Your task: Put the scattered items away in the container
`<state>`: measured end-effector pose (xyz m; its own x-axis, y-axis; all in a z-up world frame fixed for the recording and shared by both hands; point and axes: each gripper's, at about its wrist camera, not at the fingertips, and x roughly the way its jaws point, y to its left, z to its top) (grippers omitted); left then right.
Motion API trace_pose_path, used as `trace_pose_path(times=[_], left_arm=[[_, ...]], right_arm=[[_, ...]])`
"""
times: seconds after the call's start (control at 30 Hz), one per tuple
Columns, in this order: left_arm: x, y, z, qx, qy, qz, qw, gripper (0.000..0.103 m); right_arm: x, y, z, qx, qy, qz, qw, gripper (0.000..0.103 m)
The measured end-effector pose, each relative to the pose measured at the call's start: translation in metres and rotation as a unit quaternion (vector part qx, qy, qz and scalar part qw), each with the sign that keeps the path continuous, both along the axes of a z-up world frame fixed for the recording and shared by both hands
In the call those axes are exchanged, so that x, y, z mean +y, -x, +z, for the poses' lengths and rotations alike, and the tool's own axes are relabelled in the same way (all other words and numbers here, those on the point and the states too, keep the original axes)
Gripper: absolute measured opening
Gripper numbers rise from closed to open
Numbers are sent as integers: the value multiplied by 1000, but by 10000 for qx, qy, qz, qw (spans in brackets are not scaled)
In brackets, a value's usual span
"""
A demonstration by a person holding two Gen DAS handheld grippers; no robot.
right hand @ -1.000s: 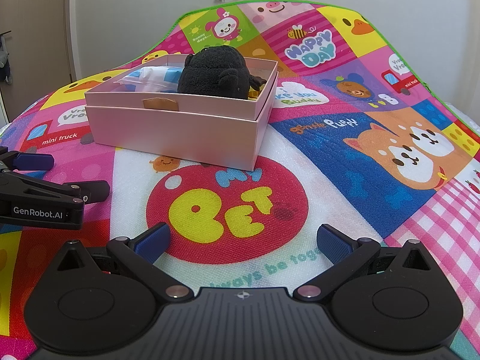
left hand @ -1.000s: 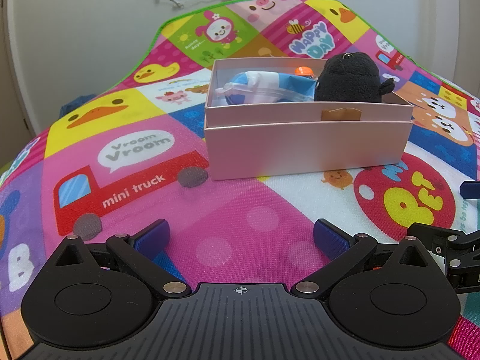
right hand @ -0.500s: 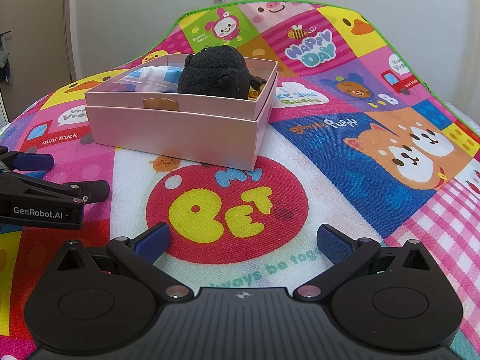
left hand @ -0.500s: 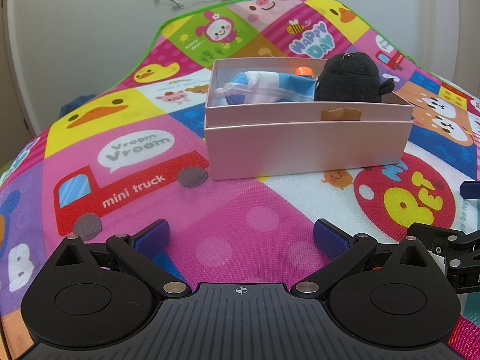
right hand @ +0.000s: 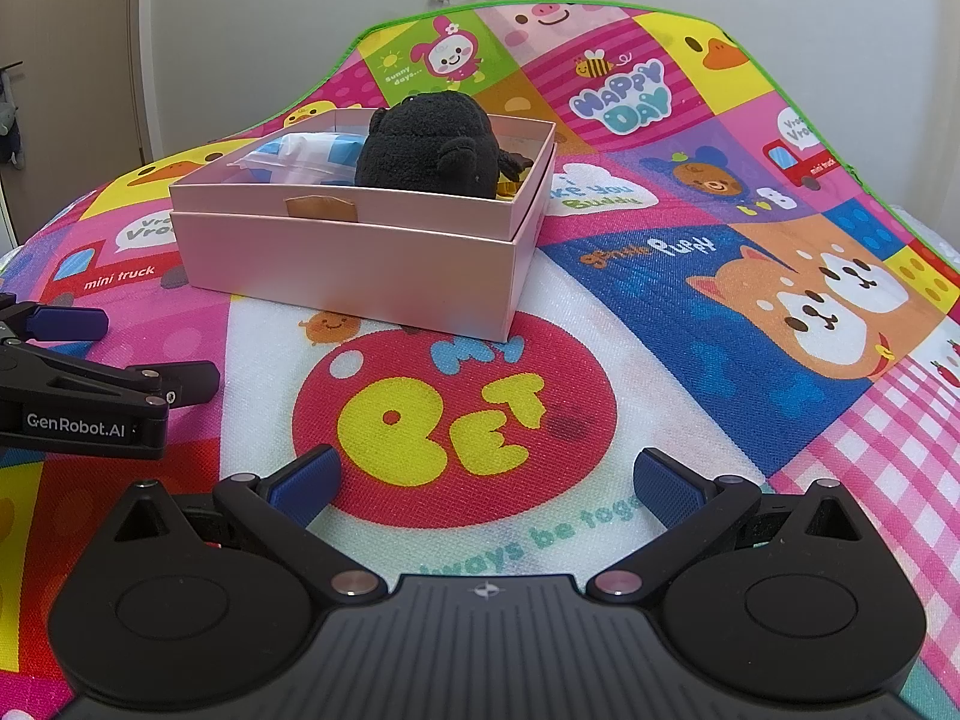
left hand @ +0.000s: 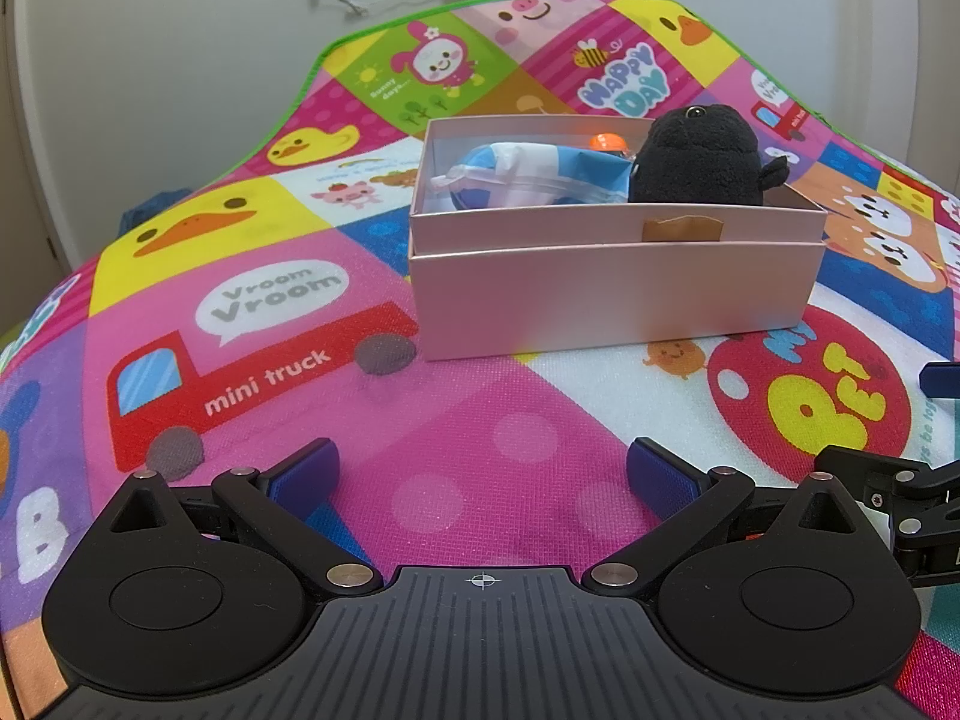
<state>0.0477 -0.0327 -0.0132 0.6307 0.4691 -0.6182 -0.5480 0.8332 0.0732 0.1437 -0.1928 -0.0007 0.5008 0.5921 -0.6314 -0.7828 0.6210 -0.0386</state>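
The pink box [left hand: 612, 300] sits upper centre of the frame on the play mat [left hand: 480, 432]; inside lie a black plush toy [left hand: 696, 162], a blue-and-white packet [left hand: 528, 177] and something orange (mostly hidden); no loose item shows on the mat. The left gripper [left hand: 480, 474] and right gripper [right hand: 486, 477] are both spread, holding nothing; probably finished, so scan for strays, keeping clear of the box.
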Motion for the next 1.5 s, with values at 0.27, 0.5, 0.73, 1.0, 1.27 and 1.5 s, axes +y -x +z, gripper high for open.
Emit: trace_pose_path(times=[0.27, 0.5, 0.73, 1.0, 1.27, 1.5], left_arm=[[0, 0, 0, 0, 1, 0, 10000, 103], [0, 0, 0, 0, 1, 0, 10000, 103], [0, 0, 0, 0, 3, 0, 10000, 103], [-1, 0, 0, 0, 3, 1, 10000, 103], [-1, 1, -1, -16, -14, 2, 10000, 103], [-1, -2, 1, 4, -3, 1, 10000, 103]], right_arm=[[0, 0, 0, 0, 0, 0, 10000, 103], [0, 0, 0, 0, 0, 1, 10000, 103], [0, 0, 0, 0, 0, 1, 10000, 103], [0, 0, 0, 0, 0, 2, 10000, 103], [0, 0, 0, 0, -1, 3, 10000, 103], [0, 0, 0, 0, -1, 3, 10000, 103]])
